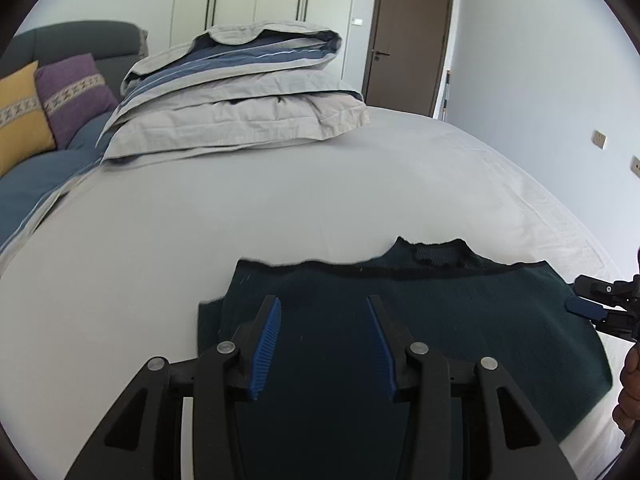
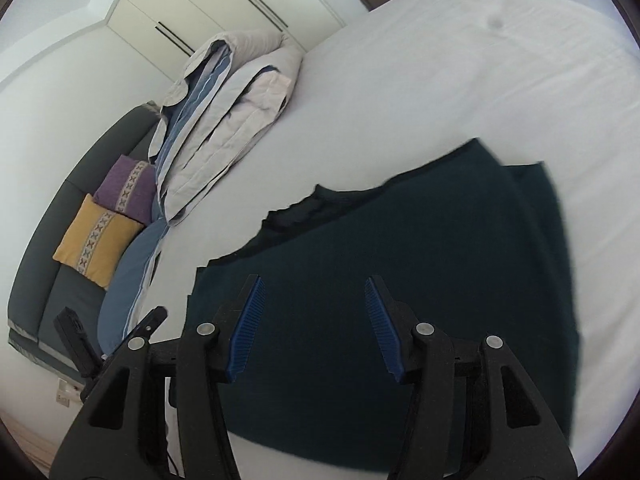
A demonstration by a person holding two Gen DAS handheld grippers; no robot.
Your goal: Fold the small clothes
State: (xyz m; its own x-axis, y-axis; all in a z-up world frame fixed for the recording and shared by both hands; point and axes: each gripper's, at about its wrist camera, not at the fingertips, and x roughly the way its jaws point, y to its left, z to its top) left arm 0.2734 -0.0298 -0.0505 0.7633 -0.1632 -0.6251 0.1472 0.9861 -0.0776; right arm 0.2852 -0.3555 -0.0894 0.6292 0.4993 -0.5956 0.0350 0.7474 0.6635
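A dark green knitted garment [image 1: 460,320] lies flat on the white bed sheet [image 1: 280,208], collar at its far edge. My left gripper [image 1: 324,304] is open, hovering over the garment's near left part with nothing between its blue pads. In the right wrist view the same garment [image 2: 420,272] lies with a folded layer on its right side. My right gripper [image 2: 314,284] is open above the garment's near edge and holds nothing. The right gripper also shows at the right edge of the left wrist view [image 1: 600,304], by the garment's right side.
A folded grey and blue duvet [image 1: 240,88] is stacked at the far left of the bed. A yellow cushion [image 1: 20,116] and a purple cushion [image 1: 76,96] rest against a dark headboard. A brown door [image 1: 408,40] and wardrobes stand behind.
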